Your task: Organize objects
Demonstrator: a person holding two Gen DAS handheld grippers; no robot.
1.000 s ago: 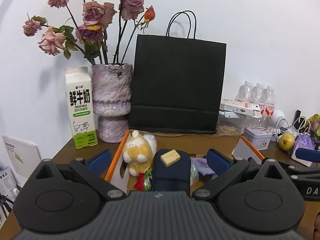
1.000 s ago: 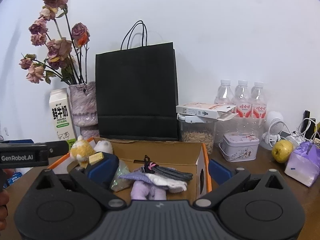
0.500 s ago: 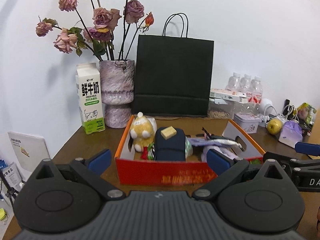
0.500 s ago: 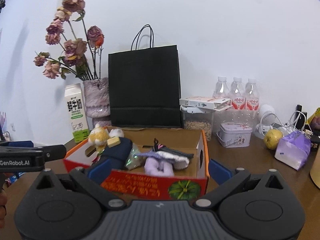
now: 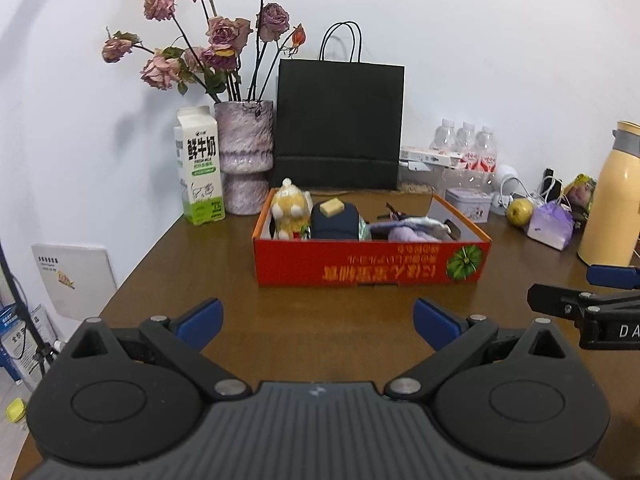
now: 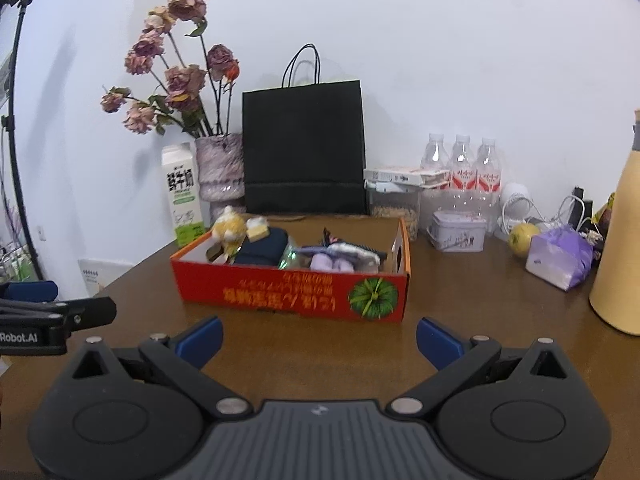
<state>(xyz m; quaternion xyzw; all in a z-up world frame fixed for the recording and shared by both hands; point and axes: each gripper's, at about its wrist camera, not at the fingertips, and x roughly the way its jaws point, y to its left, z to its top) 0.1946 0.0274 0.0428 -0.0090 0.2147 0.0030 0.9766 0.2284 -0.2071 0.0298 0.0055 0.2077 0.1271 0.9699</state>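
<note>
A red cardboard box stands on the brown table, ahead of both grippers. Inside lie a yellow plush toy, a dark blue pouch with a small tan block on it, and a purple cloth bundle. My left gripper hangs open and empty over the table short of the box. My right gripper is likewise open and empty, just in front of the box.
Behind the box stand a milk carton, a vase of dried roses, a black paper bag, water bottles, a tin, an apple, a purple packet and a yellow flask. The table's left edge drops off.
Both grippers have pulled back from over the box toward the table's near side; the box now sits farther ahead. Both stay open and empty.
</note>
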